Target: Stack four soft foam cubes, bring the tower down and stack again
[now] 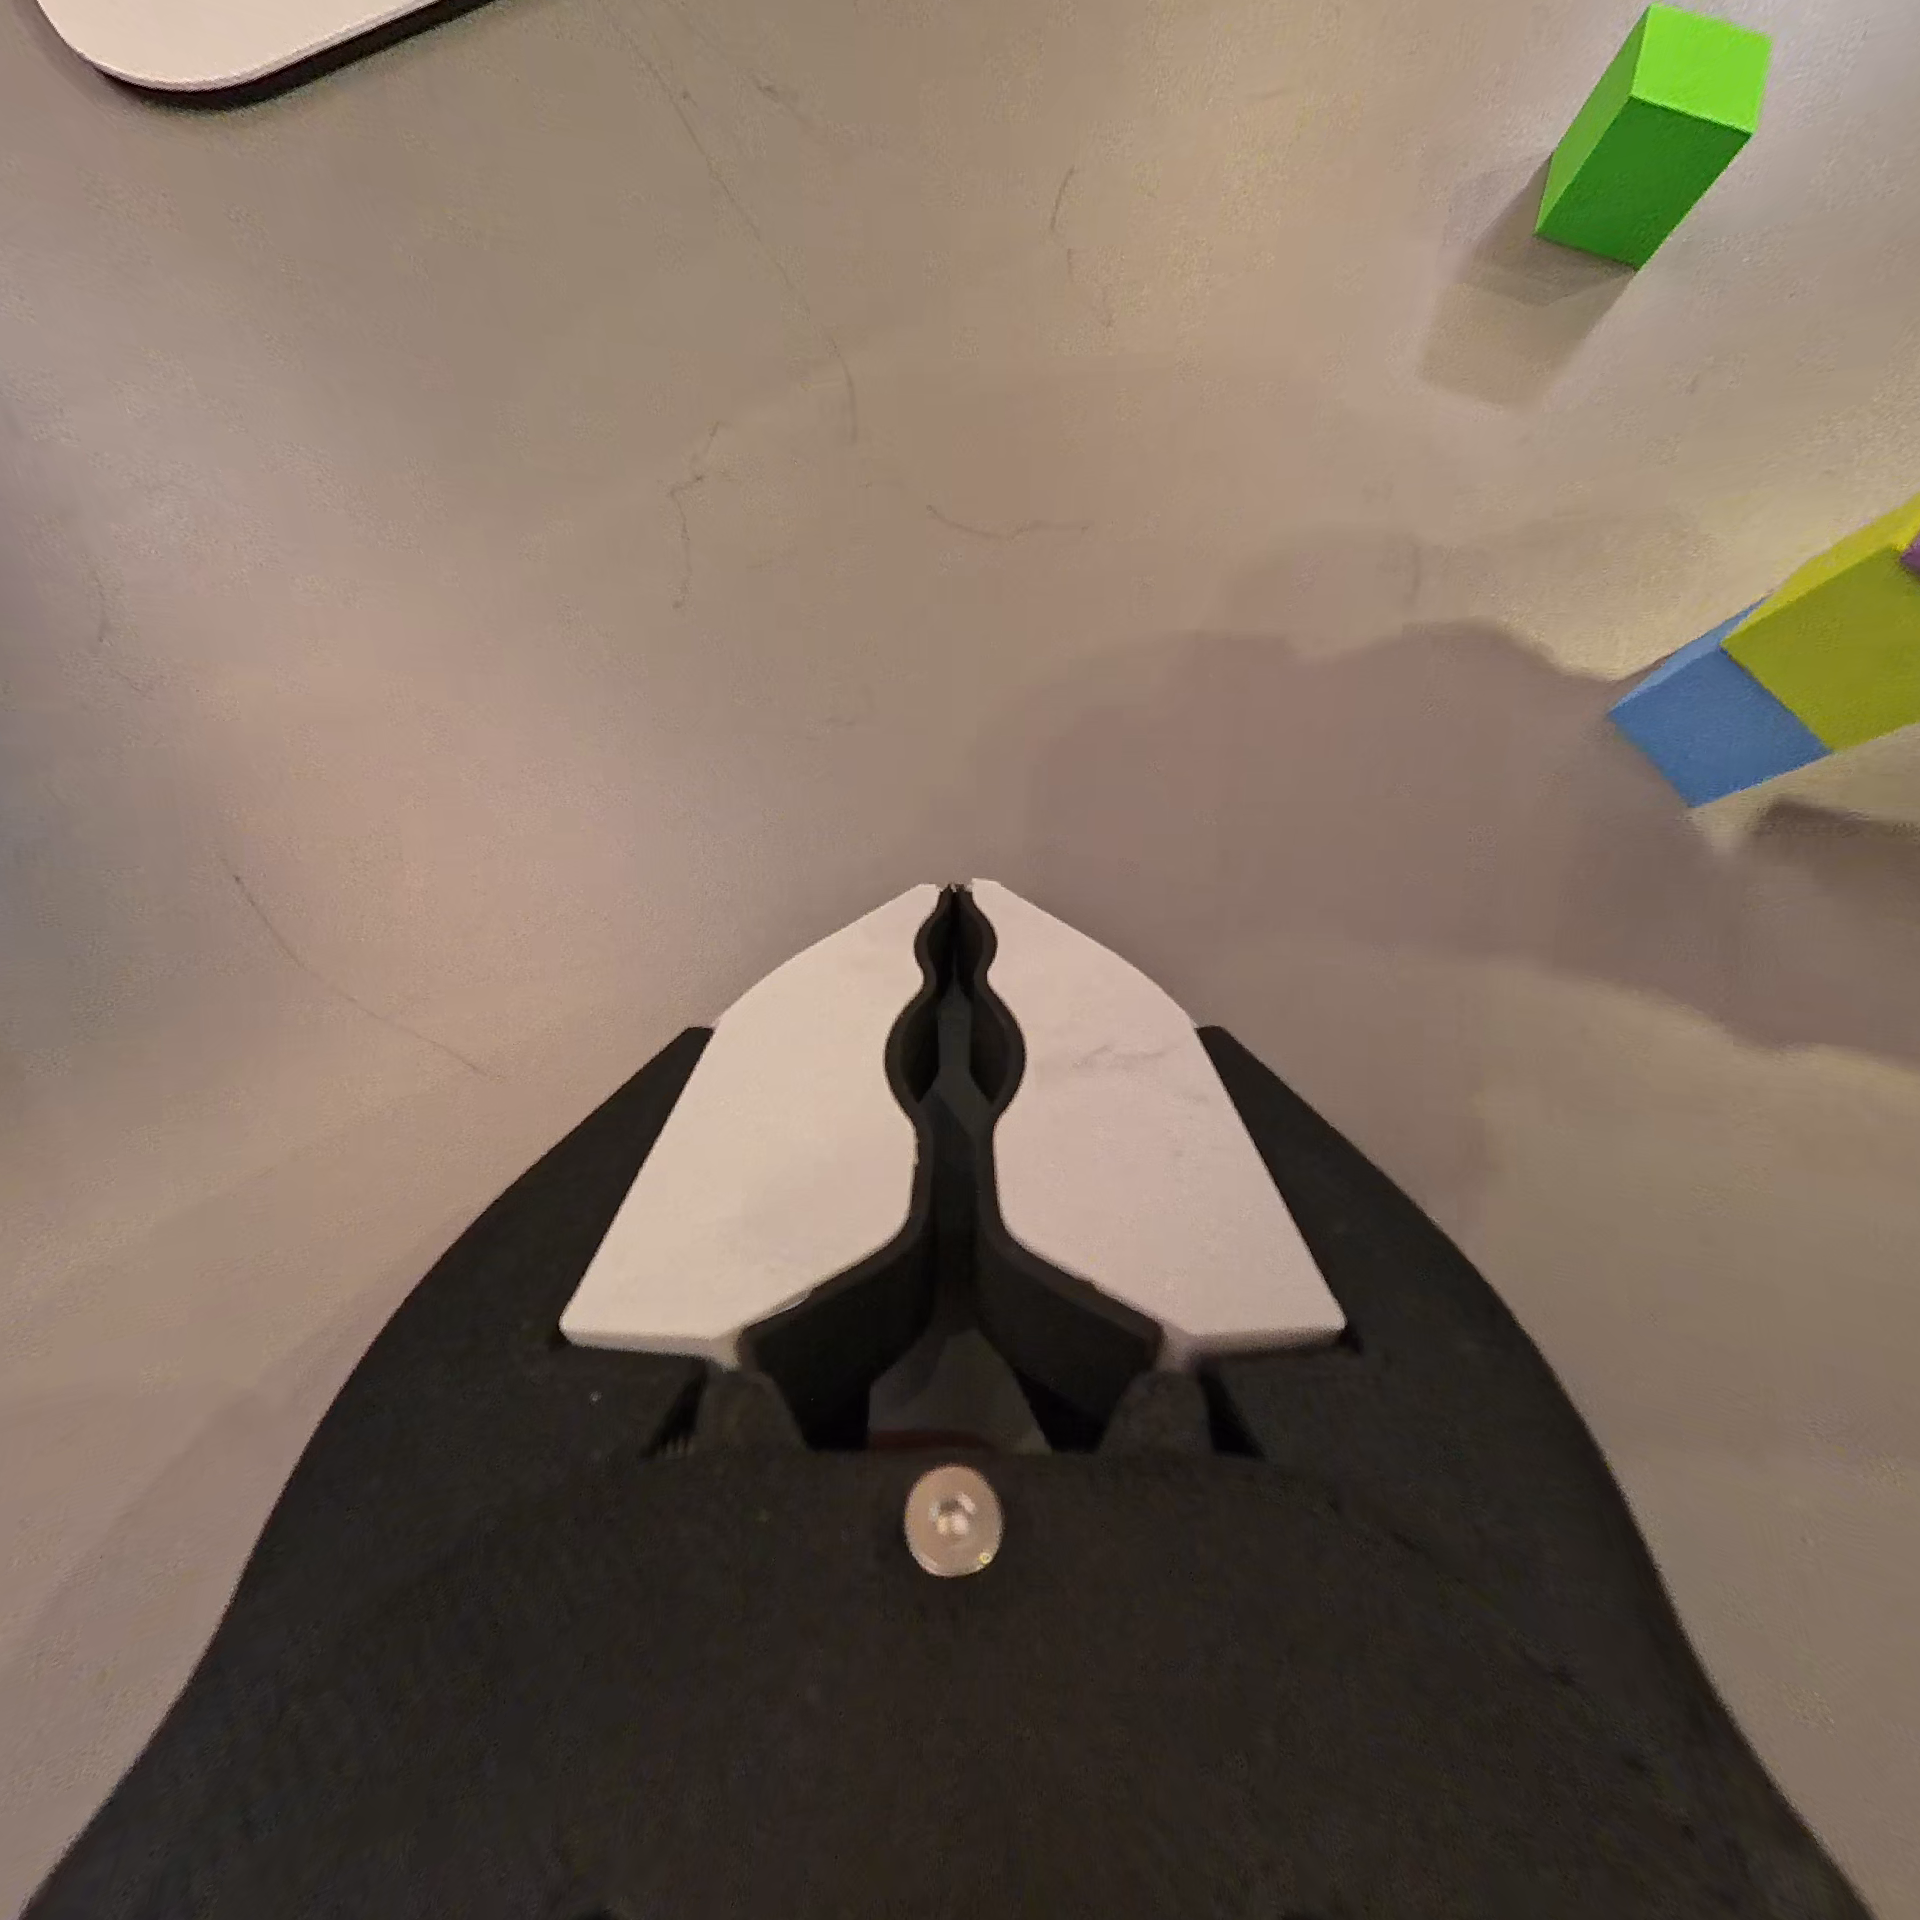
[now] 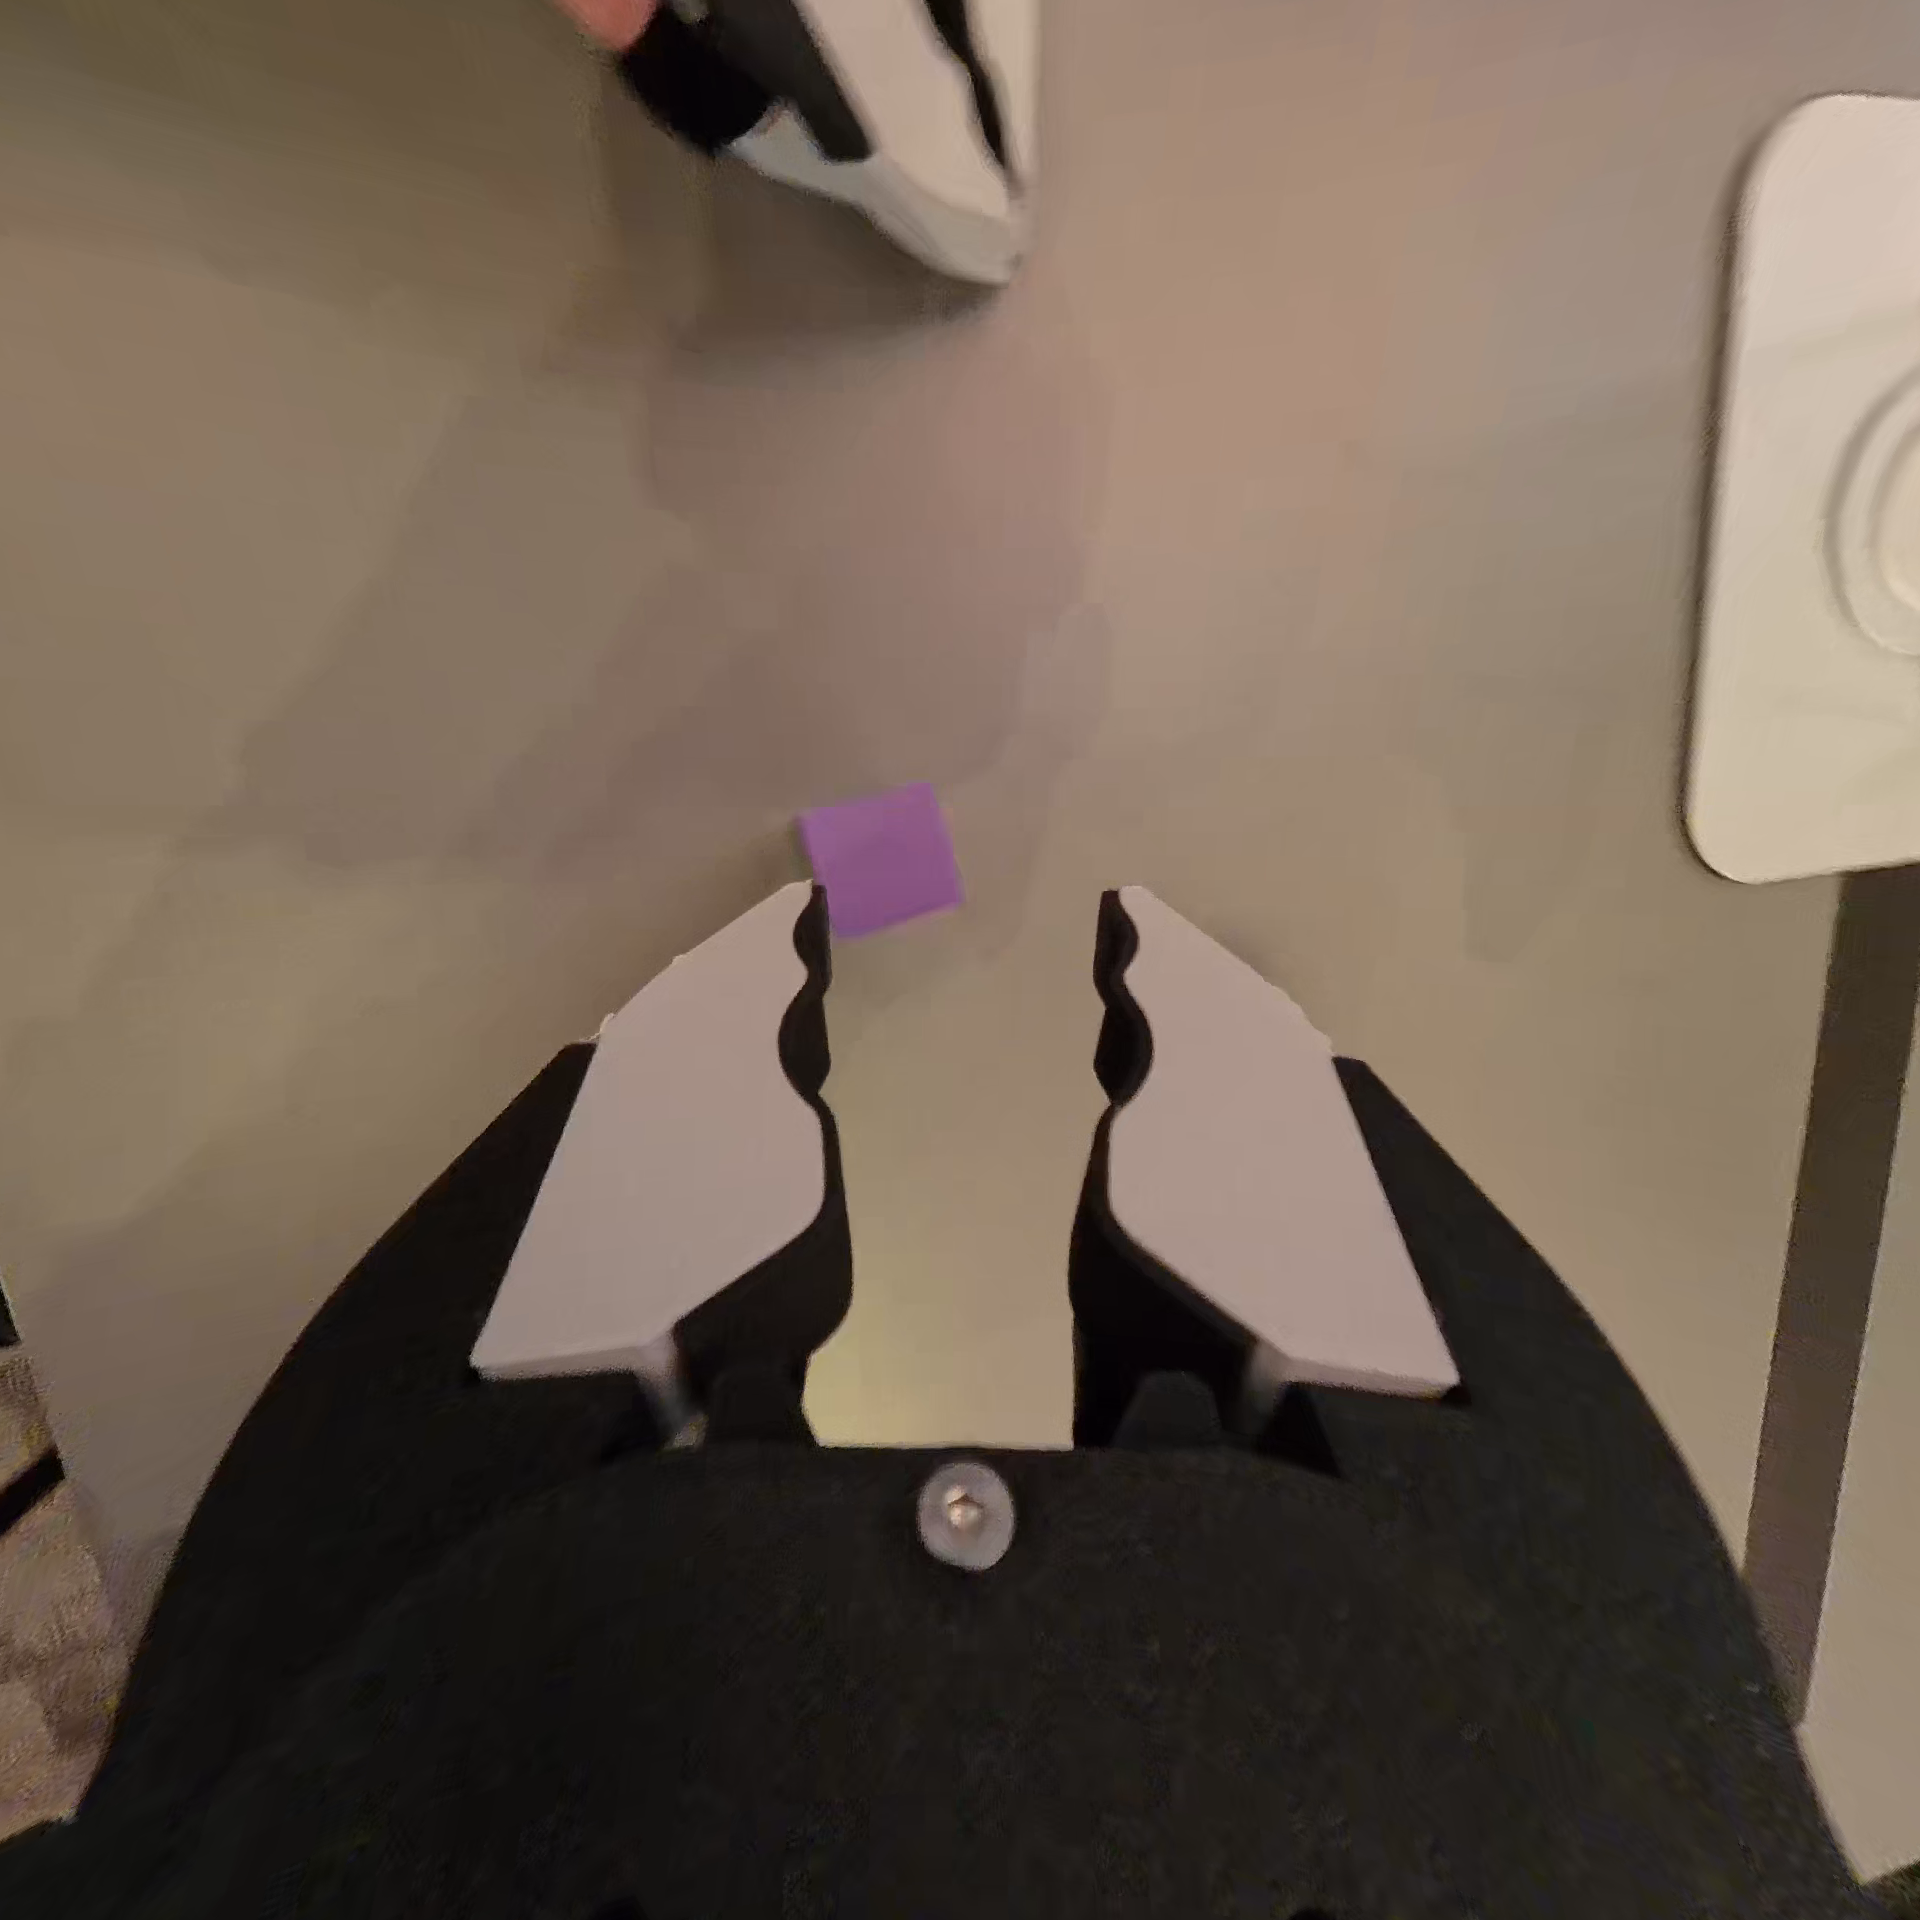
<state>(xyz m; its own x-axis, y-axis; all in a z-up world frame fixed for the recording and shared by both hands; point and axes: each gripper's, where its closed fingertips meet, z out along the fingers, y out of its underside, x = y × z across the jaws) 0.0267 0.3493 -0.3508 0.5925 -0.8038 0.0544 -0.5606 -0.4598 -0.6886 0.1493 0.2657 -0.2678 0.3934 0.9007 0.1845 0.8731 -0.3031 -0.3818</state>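
A purple cube [image 2: 881, 860] showed its top face just above centre in the right wrist view, seen from straight overhead, sitting just past the tip of the left finger [image 2: 727, 997] of the right claw [image 2: 966, 902]. That claw stood open with a wide gap, nothing between the pads; the right-hand pad was clear of the cube, and whether the left-hand pad touched it could not be told. In the left wrist view, at the right edge of the frame, a yellow-green cube [image 1: 1839, 644] rested on a blue cube [image 1: 1704, 727], with a sliver of purple at the very edge above them. A bright green cube [image 1: 1652, 135] stood alone on the desk [image 1: 727, 468] in the upper right of that frame, well apart from the stack. The left claw [image 1: 954, 889] was closed, fingertips meeting on nothing, low centre of its own view over bare desk. It also appeared, blurred, in the upper left of the right wrist view, with a fingertip of the person's hand [image 2: 613, 16] at the top edge. A white rounded pad [image 2: 1829, 499] lay at the right edge of the right wrist view; a rounded white corner [image 1: 239, 42] also showed in the upper left of the left wrist view.
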